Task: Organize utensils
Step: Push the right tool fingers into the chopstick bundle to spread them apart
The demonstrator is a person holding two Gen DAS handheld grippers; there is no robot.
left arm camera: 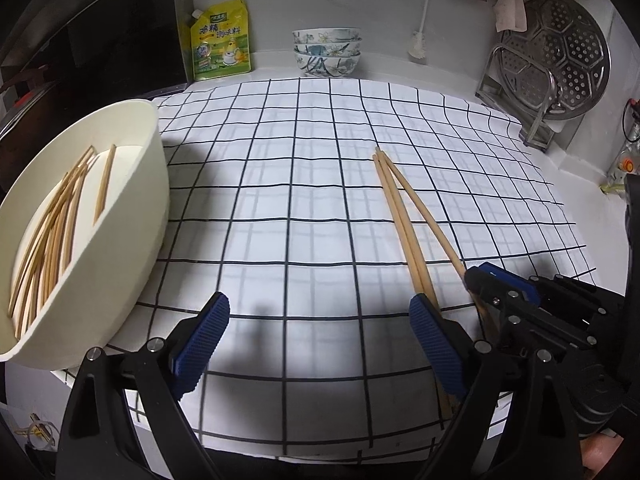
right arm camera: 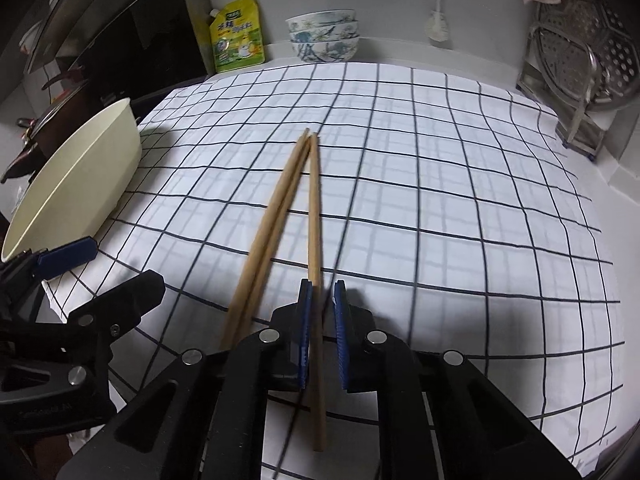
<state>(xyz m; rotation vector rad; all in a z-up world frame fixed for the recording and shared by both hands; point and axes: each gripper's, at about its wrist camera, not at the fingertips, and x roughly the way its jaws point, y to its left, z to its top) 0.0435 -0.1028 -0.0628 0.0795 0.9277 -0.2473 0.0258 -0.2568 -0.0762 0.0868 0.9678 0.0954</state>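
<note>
Three wooden chopsticks lie on the checked cloth point(left arm camera: 280, 184). Two of them point(right arm camera: 272, 220) rest side by side. The third chopstick point(right arm camera: 315, 208) runs between the blue pads of my right gripper point(right arm camera: 322, 286), whose jaws are almost closed around it. It lies against the left pad, and a thin gap shows at the right pad. My left gripper point(left arm camera: 320, 302) stands wide open low over the cloth, its right pad point(left arm camera: 434, 344) lying over the pair point(left arm camera: 400, 216). A cream bowl point(left arm camera: 132, 216) at the left holds several chopsticks point(left arm camera: 52, 240).
Stacked patterned bowls point(left arm camera: 326, 52) and a yellow pouch point(left arm camera: 218, 40) stand against the back wall. A metal steamer plate on a rack point(left arm camera: 556, 68) is at the back right. A dark stove area point(left arm camera: 80, 40) lies left of the bowl.
</note>
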